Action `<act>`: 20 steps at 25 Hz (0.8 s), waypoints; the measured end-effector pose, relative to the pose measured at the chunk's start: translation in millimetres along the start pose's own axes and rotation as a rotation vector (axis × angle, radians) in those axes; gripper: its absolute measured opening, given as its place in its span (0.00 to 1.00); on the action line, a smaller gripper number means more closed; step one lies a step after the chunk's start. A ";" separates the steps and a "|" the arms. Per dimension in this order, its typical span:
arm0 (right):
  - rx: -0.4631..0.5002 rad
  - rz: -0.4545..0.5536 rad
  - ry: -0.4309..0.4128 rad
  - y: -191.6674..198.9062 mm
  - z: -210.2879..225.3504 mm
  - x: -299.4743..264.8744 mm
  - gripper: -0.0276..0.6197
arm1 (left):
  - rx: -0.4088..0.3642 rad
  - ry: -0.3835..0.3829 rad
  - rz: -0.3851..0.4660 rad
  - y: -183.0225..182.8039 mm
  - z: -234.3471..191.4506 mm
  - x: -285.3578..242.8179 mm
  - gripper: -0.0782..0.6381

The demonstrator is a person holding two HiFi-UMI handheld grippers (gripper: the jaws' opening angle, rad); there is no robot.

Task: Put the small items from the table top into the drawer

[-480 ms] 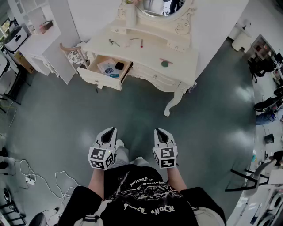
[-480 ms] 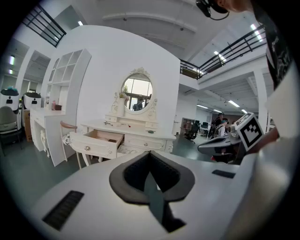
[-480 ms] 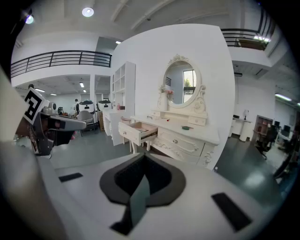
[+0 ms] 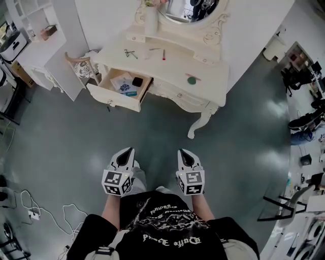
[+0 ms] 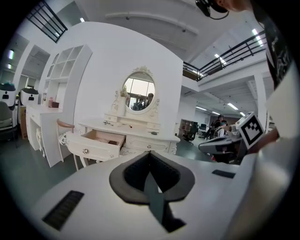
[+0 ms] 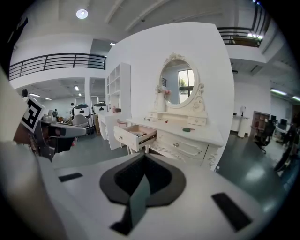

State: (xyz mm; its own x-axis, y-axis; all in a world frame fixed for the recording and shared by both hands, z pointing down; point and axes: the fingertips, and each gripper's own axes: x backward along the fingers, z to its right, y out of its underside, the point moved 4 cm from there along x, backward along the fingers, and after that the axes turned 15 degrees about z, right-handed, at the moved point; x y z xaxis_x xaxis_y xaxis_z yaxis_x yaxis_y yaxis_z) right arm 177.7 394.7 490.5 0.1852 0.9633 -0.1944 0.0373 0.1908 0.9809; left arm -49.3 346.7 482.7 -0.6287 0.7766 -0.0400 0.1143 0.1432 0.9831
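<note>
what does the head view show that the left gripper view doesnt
Only the head view: the floor cables and the marker cube on the left gripper. Only the left gripper view: the balcony railing and that gripper's shut jaws close up. Both: the white dressing table, its open drawer and the right gripper.

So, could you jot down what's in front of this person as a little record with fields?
furniture: white dressing table with oval mirror, some way off from the person
drawer: pulled open, holding a black item and papers
on table top: green round item, red stick, dark metal item
left gripper: shut, empty, held low before the person
right gripper: shut, empty, beside the left one
</note>
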 end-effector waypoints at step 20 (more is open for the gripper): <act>-0.006 0.013 -0.011 -46.4 -40.0 -184.4 0.06 | 0.011 0.047 0.002 -39.5 -159.6 -91.1 0.13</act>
State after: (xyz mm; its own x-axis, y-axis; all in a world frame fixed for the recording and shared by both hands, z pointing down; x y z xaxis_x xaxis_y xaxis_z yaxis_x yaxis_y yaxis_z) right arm 102.6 215.8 480.9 0.1960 0.9637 -0.1814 0.0287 0.1793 0.9834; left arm -119.3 172.3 476.0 -0.6641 0.7471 -0.0288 0.1242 0.1482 0.9811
